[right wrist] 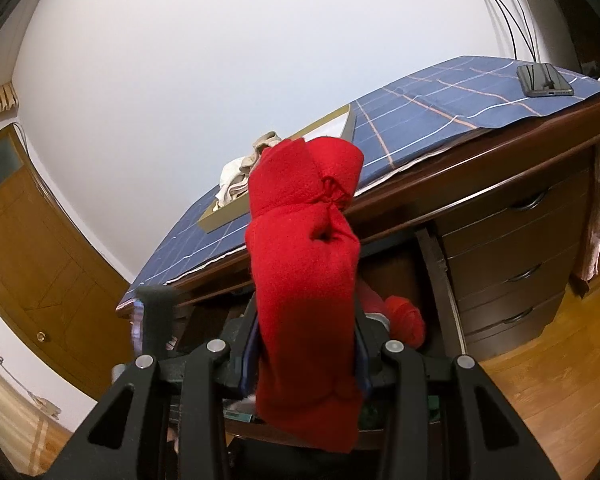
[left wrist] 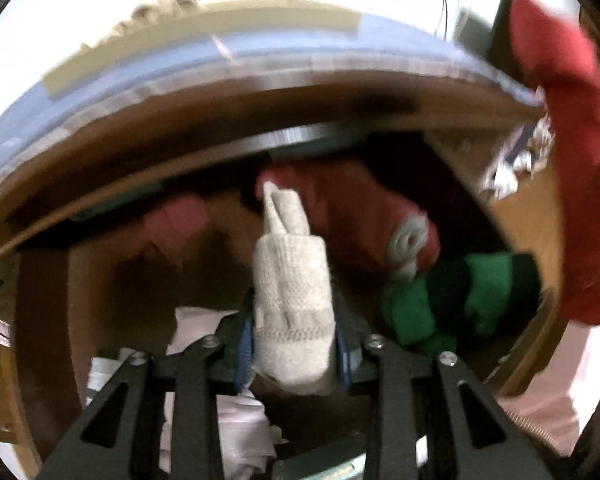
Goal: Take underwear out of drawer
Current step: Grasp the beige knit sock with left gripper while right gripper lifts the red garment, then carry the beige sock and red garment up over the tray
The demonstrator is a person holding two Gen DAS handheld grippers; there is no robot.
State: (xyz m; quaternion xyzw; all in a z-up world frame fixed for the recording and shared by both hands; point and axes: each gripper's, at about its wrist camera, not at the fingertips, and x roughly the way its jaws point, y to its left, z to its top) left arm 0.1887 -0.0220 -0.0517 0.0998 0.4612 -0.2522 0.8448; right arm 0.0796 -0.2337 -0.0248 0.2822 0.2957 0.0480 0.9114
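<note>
My left gripper (left wrist: 294,344) is shut on a rolled beige knit piece (left wrist: 290,280), which stands up between the pads above the open wooden drawer (left wrist: 532,220). In the drawer lie a red bundle (left wrist: 356,216), a green and black roll (left wrist: 460,296), a pink piece (left wrist: 176,224) and pale cloth (left wrist: 220,420). My right gripper (right wrist: 306,364) is shut on a rolled red piece (right wrist: 304,248), held in front of the desk. That red roll (left wrist: 572,160) also shows at the right edge of the left wrist view. The left view is blurred.
The desk top carries a blue checked cloth (right wrist: 440,108), a shallow tray (right wrist: 224,216) with folded pale cloths, and a phone (right wrist: 544,80). A stack of shut drawers (right wrist: 512,248) stands to the right, a wooden door (right wrist: 28,240) to the left, and wood floor (right wrist: 560,380) below.
</note>
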